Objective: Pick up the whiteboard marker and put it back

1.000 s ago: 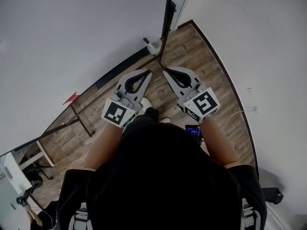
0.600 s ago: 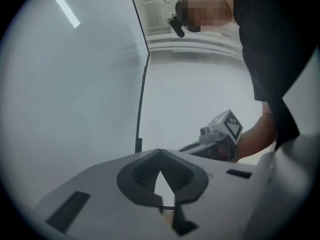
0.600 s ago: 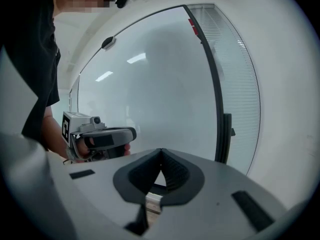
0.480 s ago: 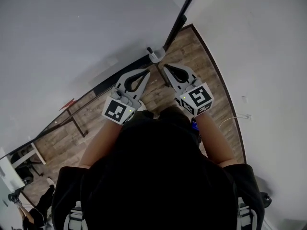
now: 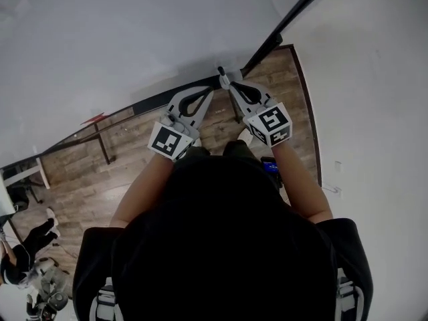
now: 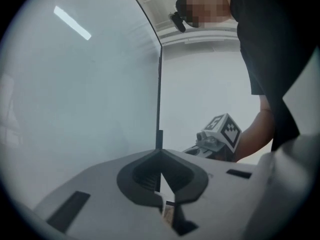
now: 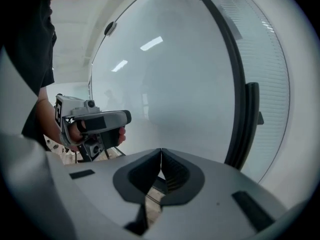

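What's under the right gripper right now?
Wooden floor by the whiteboard's foot. A small white object lies at the right gripper's shut, empty tips, partly covered by them; whether it holds the marker cannot be told. The person's body hides the rest.

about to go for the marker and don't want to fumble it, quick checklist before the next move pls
1. Left tool empty: ok, jaws together on nothing.
2. Right tool empty: ok, jaws together on nothing.
3. Jaws open for a pick: not ok, both shut.
4. Marker found: cannot tell; only a small pale object by the whiteboard frame.
5. Tools clear of each other: ok, side by side, apart.
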